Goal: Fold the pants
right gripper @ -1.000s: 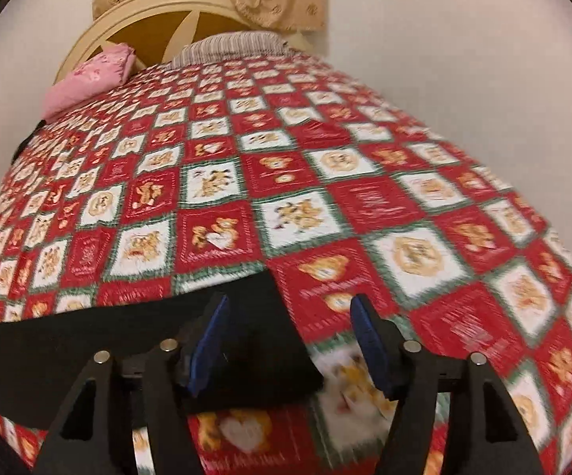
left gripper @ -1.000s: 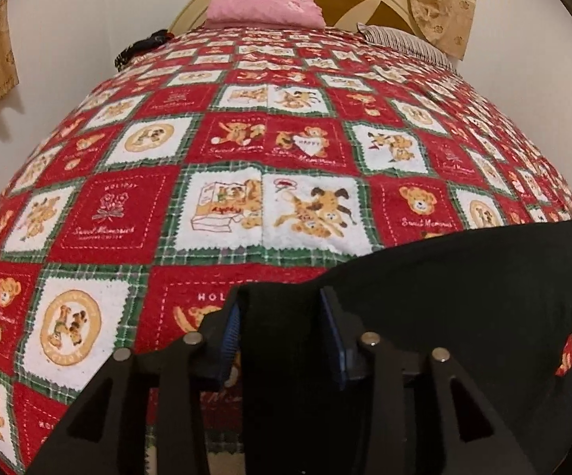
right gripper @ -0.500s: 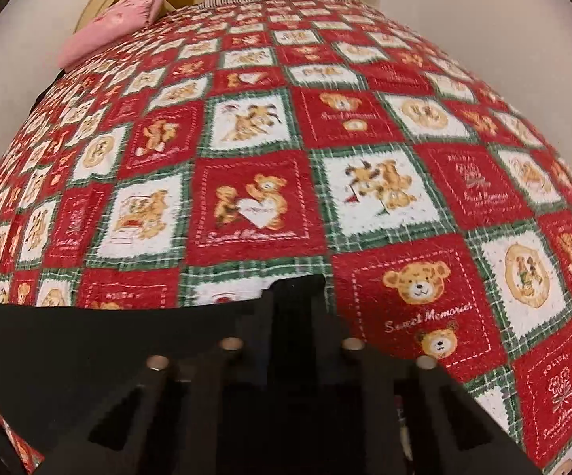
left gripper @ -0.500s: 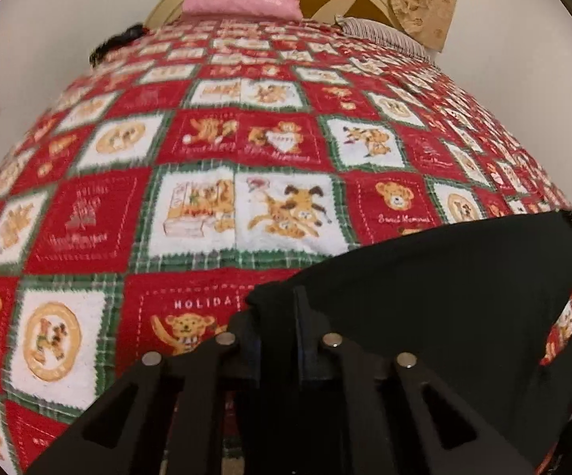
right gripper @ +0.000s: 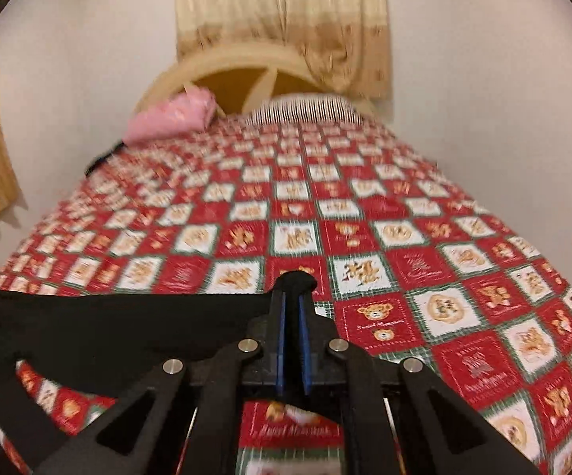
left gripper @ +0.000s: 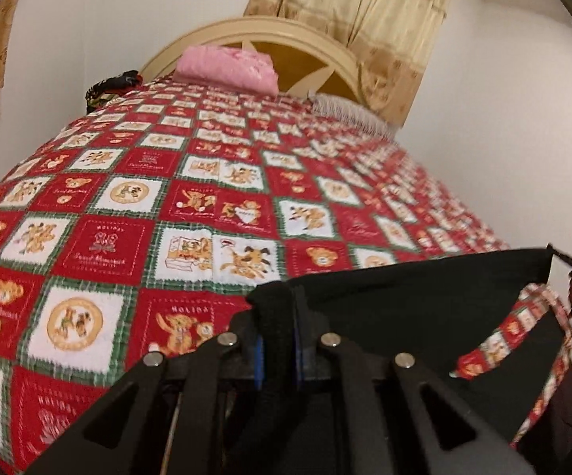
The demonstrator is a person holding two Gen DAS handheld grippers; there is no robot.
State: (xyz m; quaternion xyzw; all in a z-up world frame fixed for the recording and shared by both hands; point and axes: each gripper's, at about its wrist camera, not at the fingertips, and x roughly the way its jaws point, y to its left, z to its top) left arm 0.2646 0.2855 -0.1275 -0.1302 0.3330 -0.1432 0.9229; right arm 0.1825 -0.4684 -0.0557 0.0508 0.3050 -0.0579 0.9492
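The black pants hang stretched between my two grippers above the near end of the bed. My left gripper is shut on the left corner of the pants' edge, with cloth bunched between its blue pads. My right gripper is shut on the right corner; the black pants run off to its left. The top edge is taut and lifted; lower cloth drapes down with quilt showing through a gap.
A red, green and white teddy-bear quilt covers the bed. A pink pillow and a striped pillow lie by the cream headboard. A dark item sits at the far left edge. Curtains hang behind.
Both grippers closed on the pants' corners and then lifted; the views tilted up and the black cloth rose off the quilt, stretched between them.
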